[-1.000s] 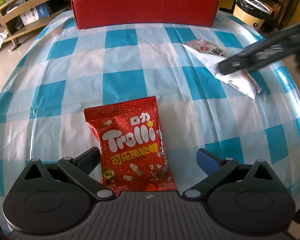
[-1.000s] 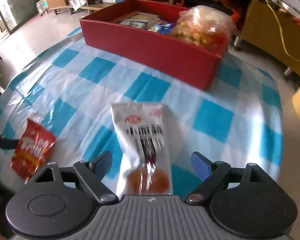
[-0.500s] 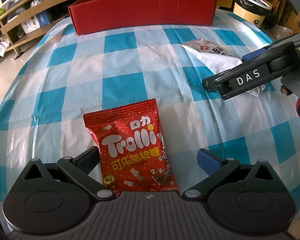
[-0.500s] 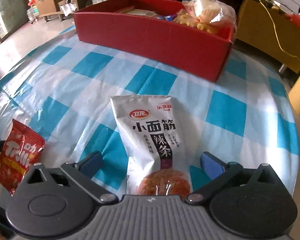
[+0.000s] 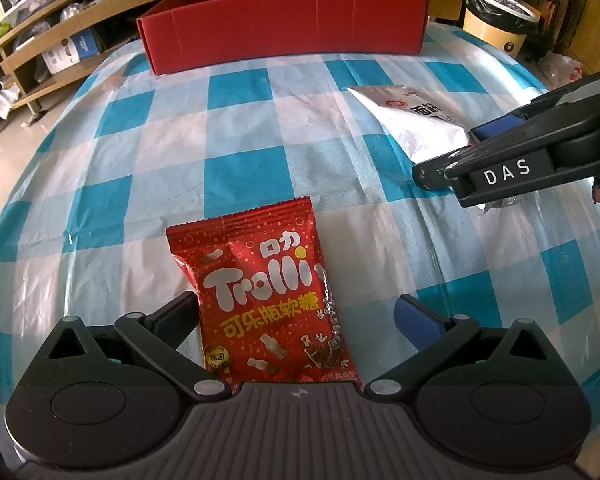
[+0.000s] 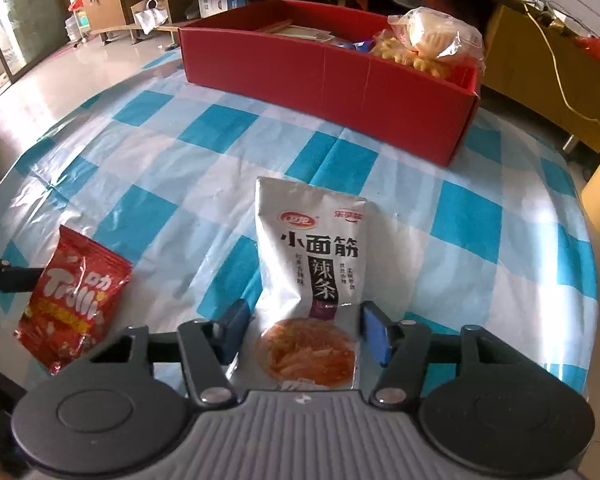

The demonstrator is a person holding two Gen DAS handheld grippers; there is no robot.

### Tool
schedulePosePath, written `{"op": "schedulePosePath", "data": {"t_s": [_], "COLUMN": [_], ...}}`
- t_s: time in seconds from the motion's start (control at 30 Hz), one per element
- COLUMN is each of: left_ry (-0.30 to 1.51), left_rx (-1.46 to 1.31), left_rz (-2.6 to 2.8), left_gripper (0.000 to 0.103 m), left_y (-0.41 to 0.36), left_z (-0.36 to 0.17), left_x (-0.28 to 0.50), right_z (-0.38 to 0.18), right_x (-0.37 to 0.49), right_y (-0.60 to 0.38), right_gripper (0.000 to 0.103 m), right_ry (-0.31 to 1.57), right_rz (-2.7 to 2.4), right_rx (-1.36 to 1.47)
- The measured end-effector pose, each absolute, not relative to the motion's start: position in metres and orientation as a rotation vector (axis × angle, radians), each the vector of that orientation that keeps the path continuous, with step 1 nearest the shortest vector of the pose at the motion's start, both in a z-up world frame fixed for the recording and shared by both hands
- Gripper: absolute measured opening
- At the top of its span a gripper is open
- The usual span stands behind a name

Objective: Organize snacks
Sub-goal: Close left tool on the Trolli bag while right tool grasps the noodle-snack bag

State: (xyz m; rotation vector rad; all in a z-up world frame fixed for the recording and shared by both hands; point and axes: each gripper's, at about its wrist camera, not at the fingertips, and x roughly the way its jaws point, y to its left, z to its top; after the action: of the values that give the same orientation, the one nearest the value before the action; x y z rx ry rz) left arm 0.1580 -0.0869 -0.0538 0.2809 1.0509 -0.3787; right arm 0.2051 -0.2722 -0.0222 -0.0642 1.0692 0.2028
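Snack packets lie flat on the checked surface (image 6: 204, 168): the white spicy-strip packet (image 6: 312, 276) points lengthways between the right gripper (image 6: 302, 330) jaws, which have just been closing without pinching yet, while the red Trolli gummy packet (image 5: 268, 300) lies lengthways between the left gripper (image 5: 296, 316) jaws, spread apart.

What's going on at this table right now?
A person with a gripper in each hand is sorting snack packets toward the red box, which already holds a few snacks. The right gripper has just been closing around the white spicy-strip packet; its jaws flank the packet's lower end, not clearly pressing yet. The left gripper is open around the red Trolli gummy packet. Both packets lie flat on the checked tablecloth.
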Motion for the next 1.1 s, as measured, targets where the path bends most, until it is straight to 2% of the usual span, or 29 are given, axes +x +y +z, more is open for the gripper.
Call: {"op": "schedulePosePath", "data": {"t_s": [0.1, 0.23, 0.37, 0.4, 0.43, 0.47, 0.5, 0.53, 0.57, 0.6, 0.73, 0.87, 0.93, 1.0, 1.03, 1.07, 1.1], "left_ry": [1.056, 1.059, 1.062, 1.062, 1.062, 1.059, 1.051, 1.040, 1.038, 1.038, 1.043, 1.069, 1.072, 1.089, 1.085, 1.087, 1.099], "left_rx": [0.282, 0.284, 0.284, 0.283, 0.279, 0.278, 0.279, 0.288, 0.281, 0.277, 0.261, 0.247, 0.259, 0.278, 0.287, 0.298, 0.307], "left_rz": [-0.381, -0.381, -0.381, -0.382, -0.385, -0.390, -0.395, -0.385, -0.392, -0.398, -0.383, -0.363, -0.344, -0.345, -0.336, -0.314, -0.300], "left_gripper": [0.103, 0.103, 0.102, 0.101, 0.099, 0.094, 0.084, 0.080, 0.072, 0.068, 0.065, 0.064, 0.065, 0.070, 0.076, 0.092, 0.100], "left_y": [-0.087, -0.088, -0.088, -0.088, -0.088, -0.089, -0.090, -0.090, -0.089, -0.087, -0.082, -0.078, -0.075, -0.077, -0.078, -0.079, -0.079], "left_z": [-0.053, -0.053, -0.053, -0.053, -0.052, -0.050, -0.048, -0.046, -0.044, -0.042, -0.041, -0.040, -0.040, -0.043, -0.043, -0.044, -0.048], "left_x": [0.159, 0.160, 0.160, 0.160, 0.159, 0.159, 0.157, 0.156, 0.156, 0.156, 0.154, 0.147, 0.143, 0.144, 0.145, 0.147, 0.147], "right_z": [-0.022, -0.022, -0.022, -0.023, -0.024, -0.023, -0.023, -0.022, -0.021, -0.020, -0.015, -0.010, -0.008, -0.009, -0.011, -0.014, -0.016], "right_x": [0.207, 0.213, 0.220, 0.220, 0.219, 0.218, 0.217, 0.217, 0.216, 0.215, 0.205, 0.190, 0.183, 0.177, 0.176, 0.176, 0.175], "right_y": [-0.274, -0.280, -0.277, -0.274, -0.270, -0.268, -0.268, -0.269, -0.272, -0.275, -0.281, -0.284, -0.287, -0.288, -0.288, -0.287, -0.285], "right_gripper": [0.059, 0.071, 0.072, 0.071, 0.065, 0.059, 0.056, 0.049, 0.045, 0.044, 0.033, 0.030, 0.030, 0.030, 0.030, 0.030, 0.031], "right_ry": [1.082, 1.078, 1.065, 1.063, 1.058, 1.055, 1.052, 1.051, 1.051, 1.052, 1.064, 1.068, 1.068, 1.075, 1.082, 1.091, 1.084], "right_rz": [0.210, 0.227, 0.221, 0.217, 0.203, 0.189, 0.190, 0.187, 0.185, 0.184, 0.173, 0.167, 0.160, 0.163, 0.162, 0.161, 0.164], "right_rx": [-0.050, 0.021, 0.028, 0.003, -0.028, -0.052, -0.052, -0.046, -0.032, -0.015, 0.012, 0.000, 0.011, 0.011, 0.006, 0.000, -0.010]}}
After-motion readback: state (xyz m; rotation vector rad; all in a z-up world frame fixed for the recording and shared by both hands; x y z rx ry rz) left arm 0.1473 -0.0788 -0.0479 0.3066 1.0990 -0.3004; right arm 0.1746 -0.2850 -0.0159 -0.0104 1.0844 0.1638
